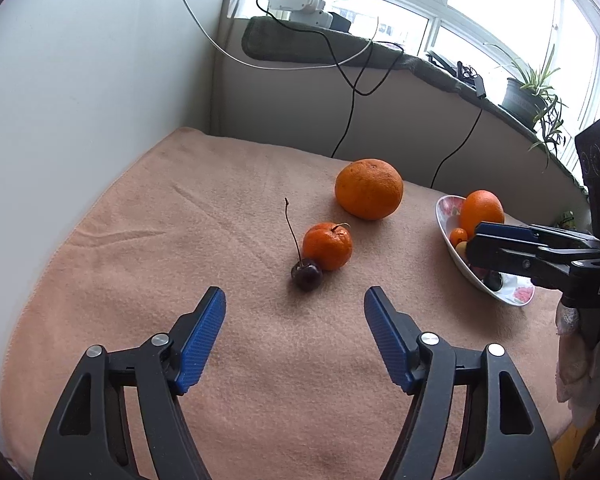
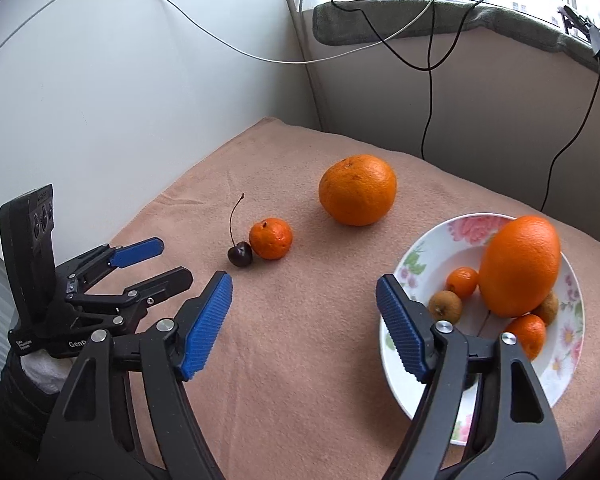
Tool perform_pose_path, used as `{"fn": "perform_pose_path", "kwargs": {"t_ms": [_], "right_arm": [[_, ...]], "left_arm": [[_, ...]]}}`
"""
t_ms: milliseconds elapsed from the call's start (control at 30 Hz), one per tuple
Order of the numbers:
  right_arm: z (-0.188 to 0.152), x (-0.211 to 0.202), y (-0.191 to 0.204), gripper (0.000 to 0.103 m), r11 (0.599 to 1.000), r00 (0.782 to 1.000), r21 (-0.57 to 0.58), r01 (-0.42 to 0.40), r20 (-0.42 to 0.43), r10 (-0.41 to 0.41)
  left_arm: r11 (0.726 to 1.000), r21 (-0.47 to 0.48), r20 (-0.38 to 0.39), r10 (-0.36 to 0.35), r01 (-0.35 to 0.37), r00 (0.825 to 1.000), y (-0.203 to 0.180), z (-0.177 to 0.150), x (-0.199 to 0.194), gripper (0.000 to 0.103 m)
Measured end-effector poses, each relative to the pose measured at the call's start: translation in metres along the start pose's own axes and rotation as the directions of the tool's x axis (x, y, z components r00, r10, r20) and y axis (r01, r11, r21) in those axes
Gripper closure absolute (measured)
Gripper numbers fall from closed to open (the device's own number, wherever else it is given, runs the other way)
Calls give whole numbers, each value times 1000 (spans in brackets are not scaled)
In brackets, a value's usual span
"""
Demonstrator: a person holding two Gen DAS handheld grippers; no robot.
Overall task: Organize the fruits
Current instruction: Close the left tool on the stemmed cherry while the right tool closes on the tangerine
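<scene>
A dark cherry point(image 1: 307, 275) point(image 2: 240, 254) with a long stem lies on the pink blanket, touching a small tangerine point(image 1: 327, 245) point(image 2: 271, 238). A large orange point(image 1: 369, 189) point(image 2: 357, 189) sits behind them. A floral plate point(image 2: 436, 248) point(image 1: 446, 216) on the right holds a big orange point(image 2: 519, 266), small tangerines and brown fruits. My left gripper point(image 1: 295, 294) point(image 2: 172, 258) is open and empty, just in front of the cherry. My right gripper point(image 2: 304, 280) is open and empty, at the plate's left rim.
The pink blanket point(image 1: 180, 208) covers the table, which meets a white wall on the left. Behind it a sill point(image 1: 340, 46) carries chargers, hanging cables and a potted plant point(image 1: 530, 92).
</scene>
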State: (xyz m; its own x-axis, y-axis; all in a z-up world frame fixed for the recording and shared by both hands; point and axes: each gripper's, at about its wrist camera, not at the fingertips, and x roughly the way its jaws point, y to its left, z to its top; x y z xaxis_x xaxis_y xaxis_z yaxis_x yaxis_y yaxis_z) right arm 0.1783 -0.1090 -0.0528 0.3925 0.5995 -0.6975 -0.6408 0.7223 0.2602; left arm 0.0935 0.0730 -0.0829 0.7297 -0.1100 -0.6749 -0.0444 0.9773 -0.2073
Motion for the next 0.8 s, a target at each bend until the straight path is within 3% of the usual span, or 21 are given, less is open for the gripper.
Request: {"fn": "perform_pose_path", "kwargs": {"t_ms": [267, 367, 800], "right_arm": [[12, 41, 5, 47, 994, 995, 81, -72, -57, 77], [16, 55, 4, 48, 985, 990, 129, -112, -68, 121], [26, 96, 3, 49, 975, 985, 192, -114, -108, 137]], "left_arm": [[997, 5, -62, -72, 73, 995, -3, 3, 23, 61], [996, -1, -74, -86, 86, 994, -2, 7, 29, 62], [996, -1, -118, -90, 91, 989, 2, 11, 53, 68]]}}
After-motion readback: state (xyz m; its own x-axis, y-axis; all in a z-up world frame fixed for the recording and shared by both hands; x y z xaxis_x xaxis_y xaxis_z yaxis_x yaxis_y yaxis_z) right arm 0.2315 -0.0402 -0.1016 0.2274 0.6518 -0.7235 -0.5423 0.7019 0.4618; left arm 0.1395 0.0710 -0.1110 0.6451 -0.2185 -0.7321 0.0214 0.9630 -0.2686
